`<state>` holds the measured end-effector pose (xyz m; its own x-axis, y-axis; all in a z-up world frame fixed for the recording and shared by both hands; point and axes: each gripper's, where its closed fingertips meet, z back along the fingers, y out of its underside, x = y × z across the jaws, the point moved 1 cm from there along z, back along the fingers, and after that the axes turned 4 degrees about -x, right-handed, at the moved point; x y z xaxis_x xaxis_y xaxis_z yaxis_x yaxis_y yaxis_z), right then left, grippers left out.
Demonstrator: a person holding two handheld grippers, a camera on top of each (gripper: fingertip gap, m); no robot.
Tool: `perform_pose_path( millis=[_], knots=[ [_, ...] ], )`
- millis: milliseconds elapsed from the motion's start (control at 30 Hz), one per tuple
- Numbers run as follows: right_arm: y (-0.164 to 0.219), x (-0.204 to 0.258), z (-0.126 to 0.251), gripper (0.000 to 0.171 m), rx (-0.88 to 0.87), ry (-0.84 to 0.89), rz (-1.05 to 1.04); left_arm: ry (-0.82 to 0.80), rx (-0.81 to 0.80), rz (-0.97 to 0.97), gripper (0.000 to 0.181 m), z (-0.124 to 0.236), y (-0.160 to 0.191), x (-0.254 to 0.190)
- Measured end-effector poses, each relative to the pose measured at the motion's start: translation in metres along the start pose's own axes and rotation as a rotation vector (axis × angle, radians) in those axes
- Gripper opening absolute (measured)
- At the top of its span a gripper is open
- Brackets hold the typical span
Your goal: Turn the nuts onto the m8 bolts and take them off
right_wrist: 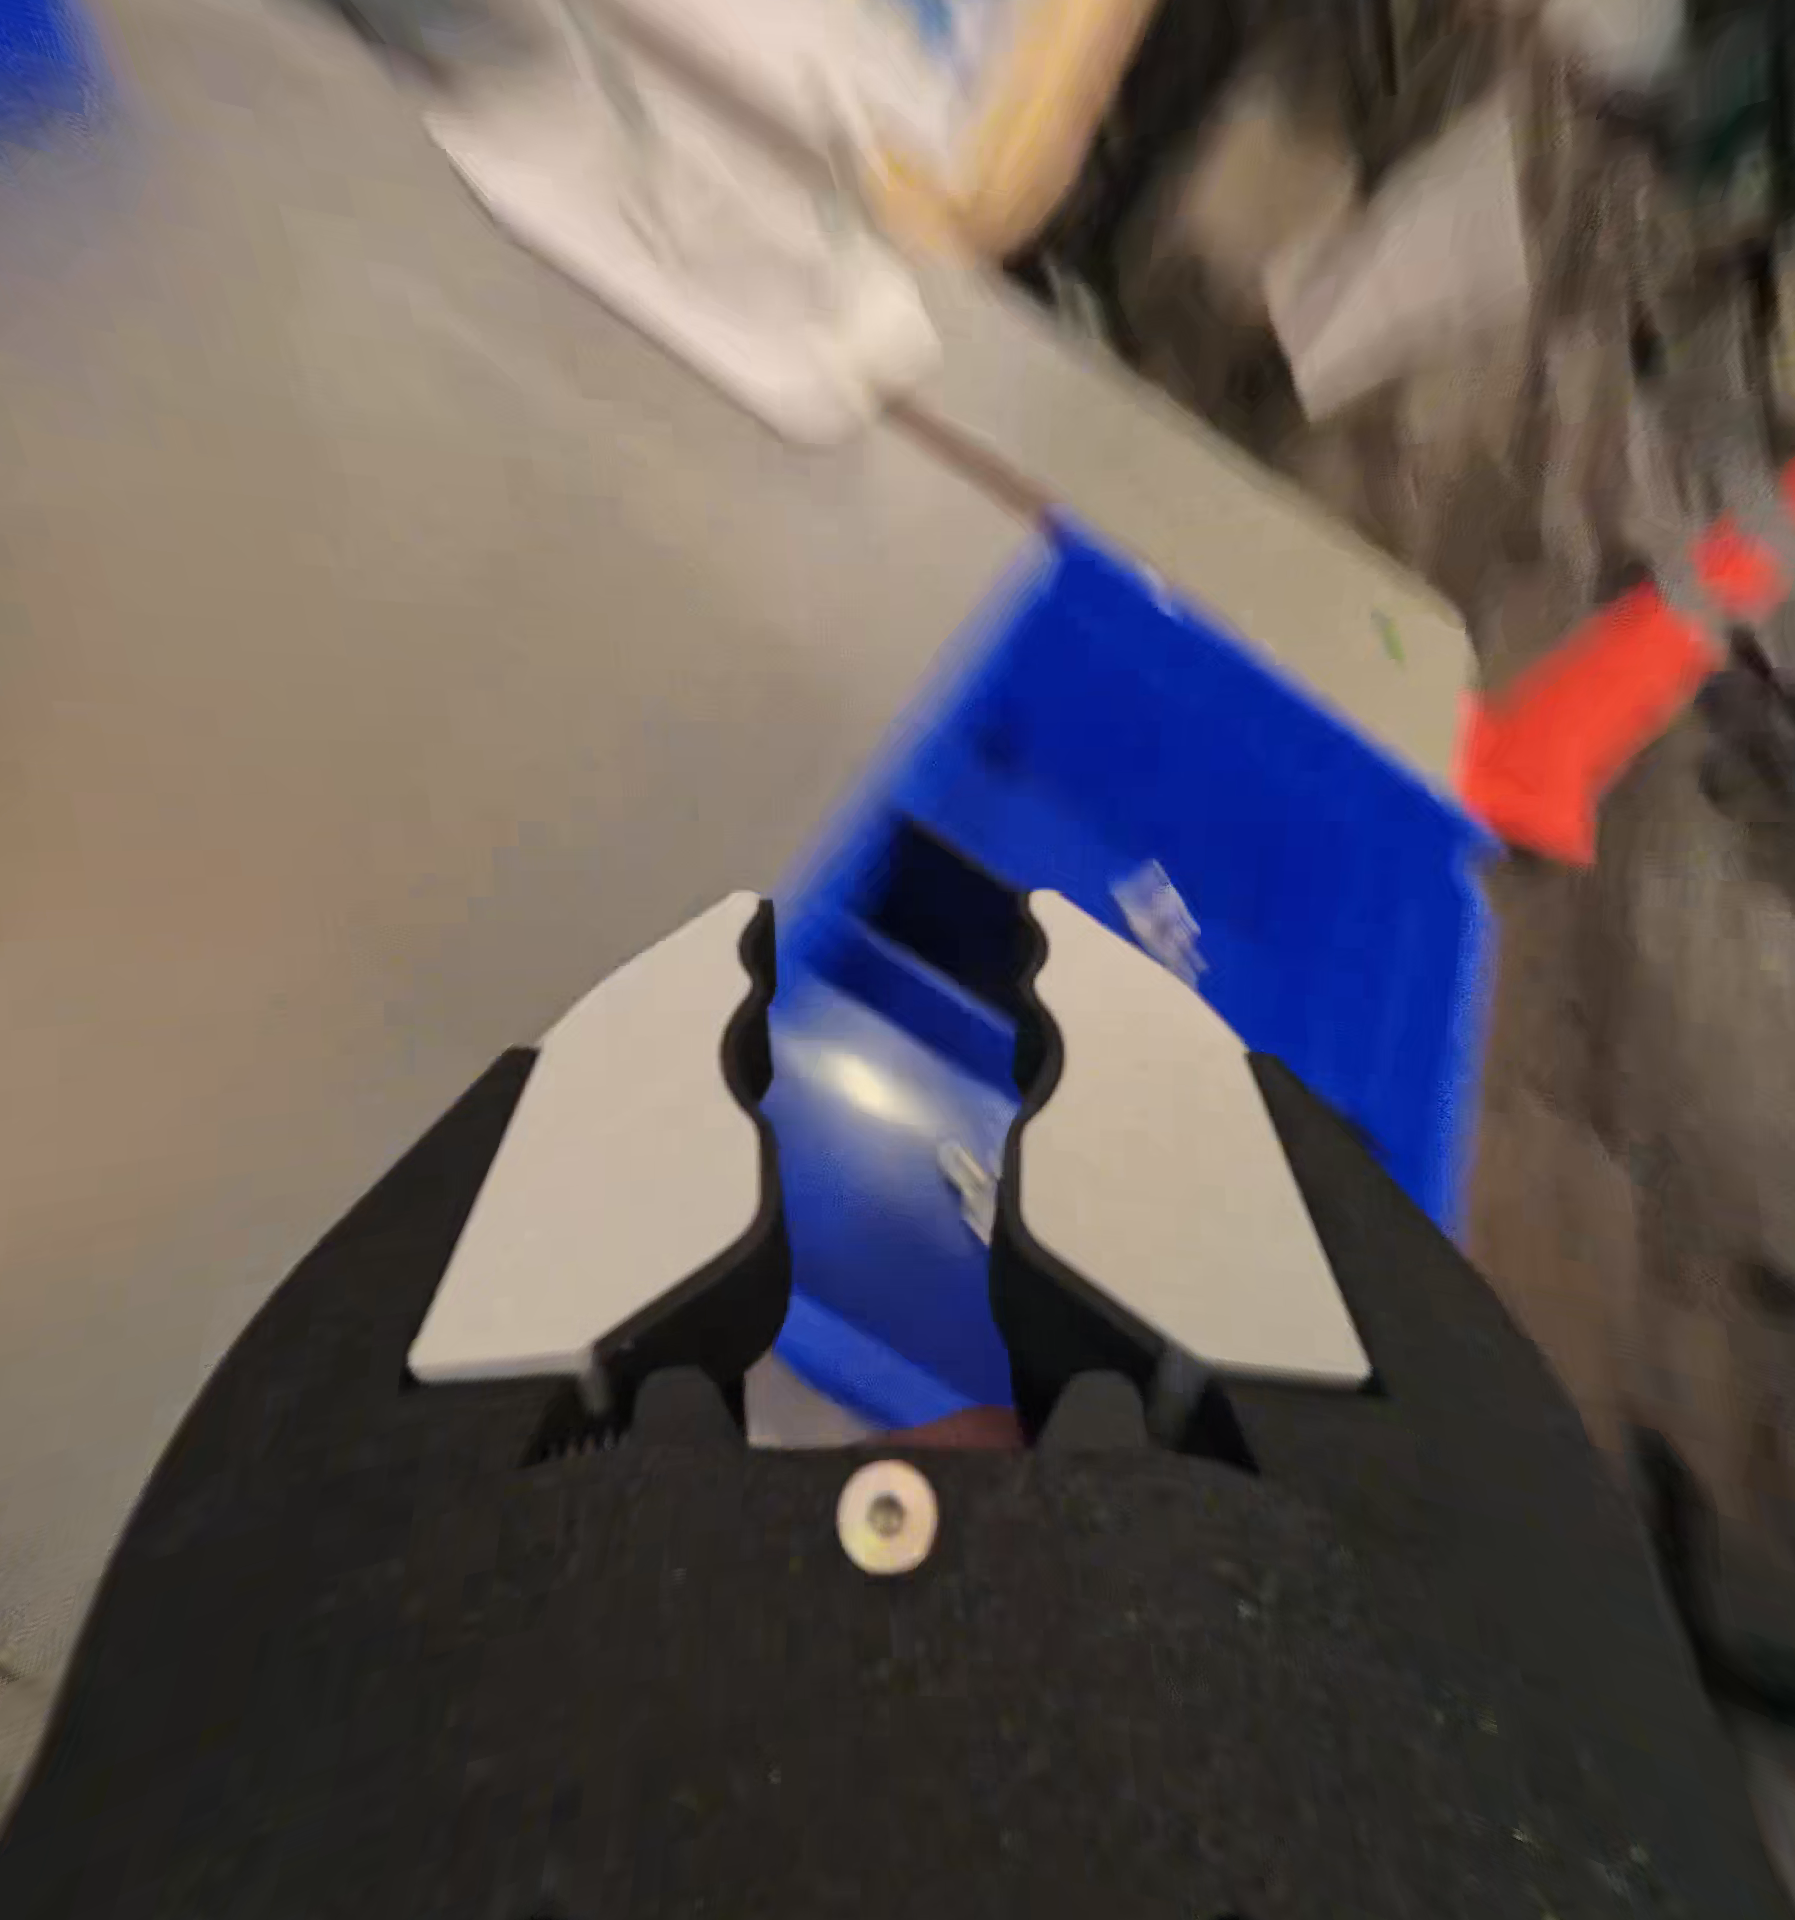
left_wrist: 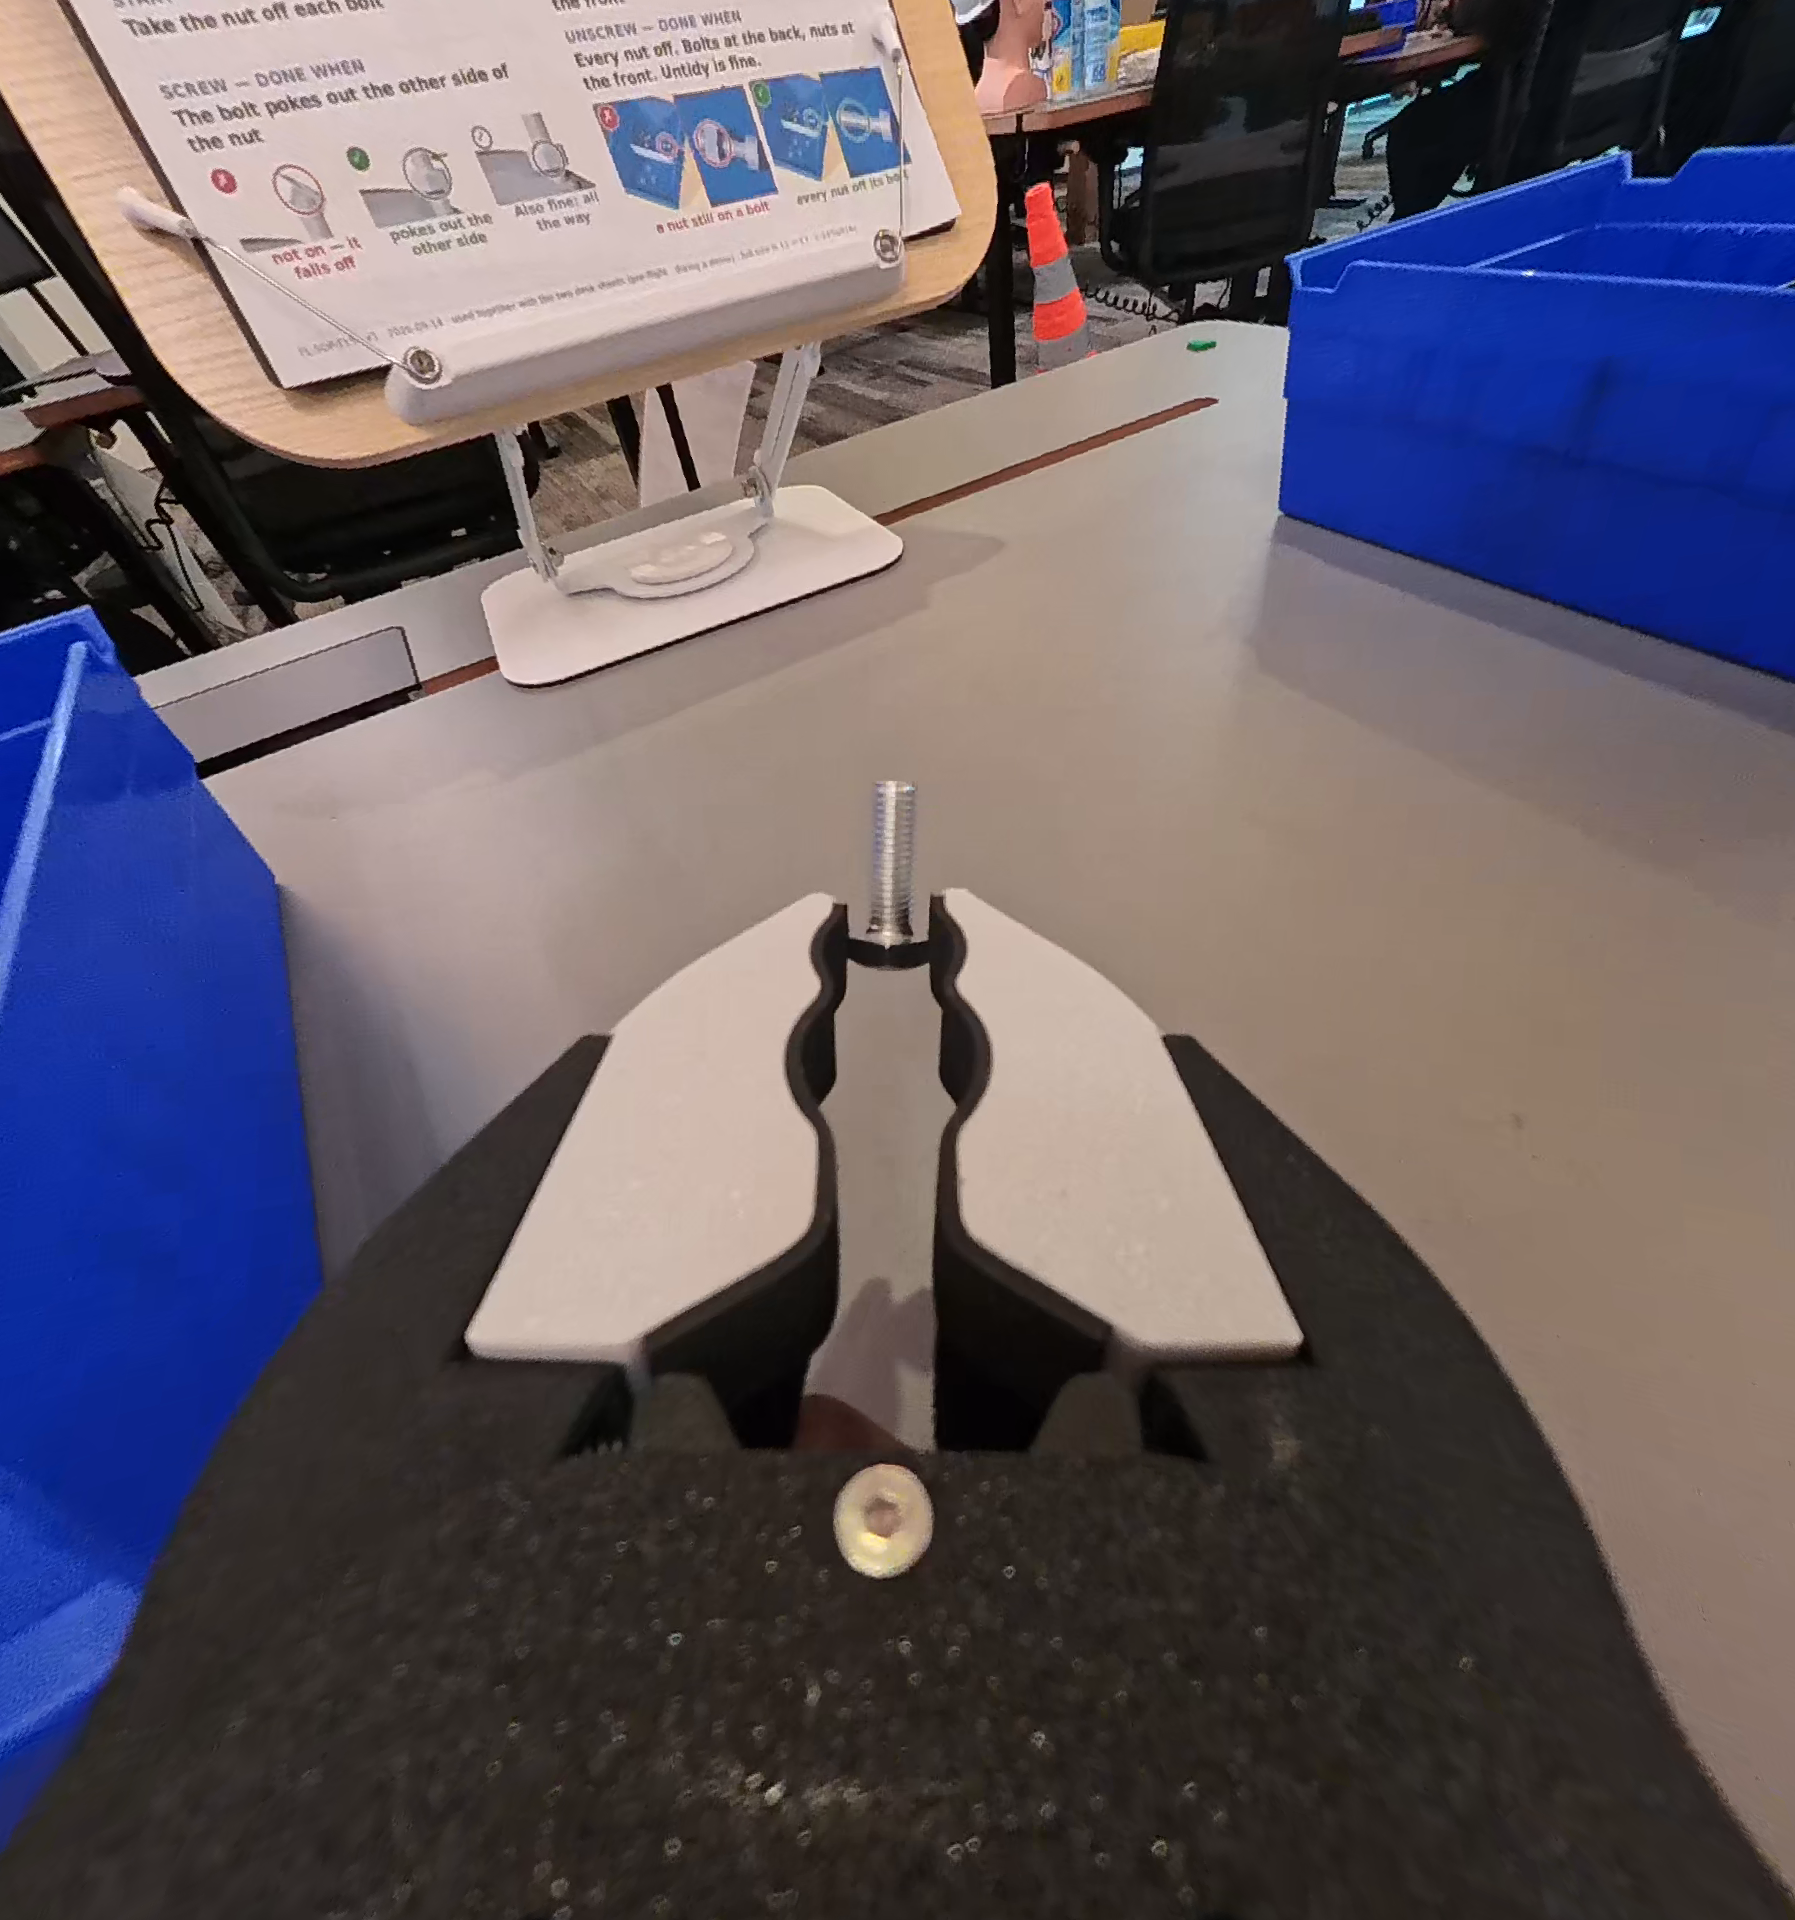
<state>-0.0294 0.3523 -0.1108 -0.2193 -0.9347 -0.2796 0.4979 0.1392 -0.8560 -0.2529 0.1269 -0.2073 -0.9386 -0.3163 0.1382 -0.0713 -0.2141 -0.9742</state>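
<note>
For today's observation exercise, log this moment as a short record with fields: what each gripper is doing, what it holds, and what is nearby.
left gripper: shut on bolt, threads upright, no nut on it
right gripper: open, empty, over blue bin; view blurred
in bin: small metal parts, unclear
table: grey
document stand: white, behind the bolt

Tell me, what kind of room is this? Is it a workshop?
Probably a workshop or training lab inside an office. Blue parts bins sit on a grey worktable, an instruction sheet on a stand faces the worker, and the left gripper holds a bolt. Desks and chairs stand behind.
</note>
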Motion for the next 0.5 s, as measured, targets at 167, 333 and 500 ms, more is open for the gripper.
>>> perform_pose_path(
  millis=[167, 333, 500],
  knots=[
    [-0.064, 0.155, -0.027, 0.038, -0.539, -0.269, -0.150, -0.003, -0.017, 0.024, 0.014, 0.001, -0.002, 0.003],
    [-0.045, 0.223, -0.074, 0.045, -0.581, -0.264, -0.136, -0.004, -0.031, 0.034, 0.014, 0.003, -0.004, 0.004],
    [-0.037, 0.218, -0.084, 0.046, -0.519, -0.298, -0.259, -0.005, -0.032, 0.012, 0.014, 0.003, -0.004, 0.004]
  ],
)
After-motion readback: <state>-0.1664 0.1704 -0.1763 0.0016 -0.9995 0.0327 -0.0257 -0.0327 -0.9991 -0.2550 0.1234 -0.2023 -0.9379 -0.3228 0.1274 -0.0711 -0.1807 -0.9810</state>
